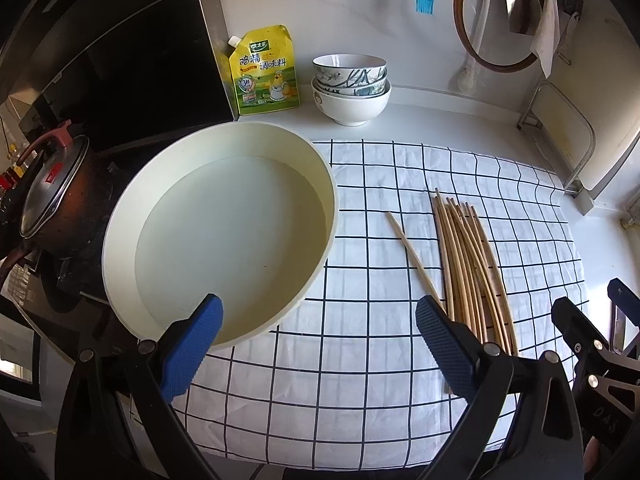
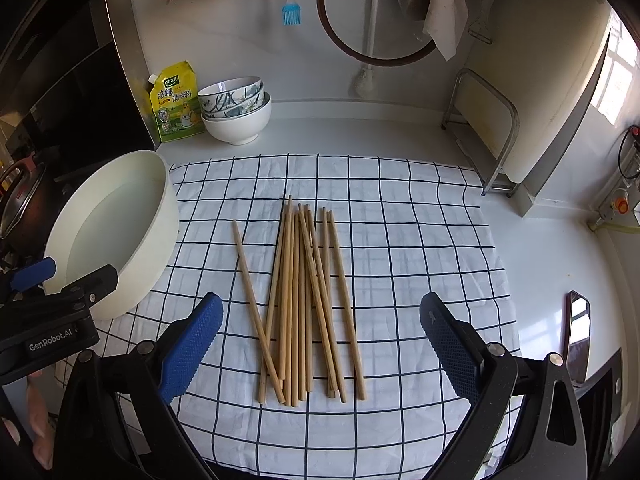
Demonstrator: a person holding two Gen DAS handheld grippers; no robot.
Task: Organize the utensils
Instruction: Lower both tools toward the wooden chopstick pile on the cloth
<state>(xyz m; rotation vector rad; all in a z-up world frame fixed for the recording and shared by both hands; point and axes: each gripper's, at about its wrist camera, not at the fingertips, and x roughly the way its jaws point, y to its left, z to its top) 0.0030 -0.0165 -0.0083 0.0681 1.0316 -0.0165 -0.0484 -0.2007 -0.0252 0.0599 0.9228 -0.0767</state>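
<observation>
Several wooden chopsticks lie in a loose bundle on the white checked cloth, one of them slanting off to the left. In the left wrist view the same chopsticks lie to the right. A wide cream basin stands empty on the cloth's left edge; it also shows as the basin at the left of the right wrist view. My left gripper is open, its left finger at the basin's near rim. My right gripper is open above the chopsticks' near ends, holding nothing.
Stacked bowls and a yellow seasoning pouch stand by the back wall. A lidded pot sits on the stove at the left. A steel rack stands at the back right. A blue brush and a round sieve hang on the wall.
</observation>
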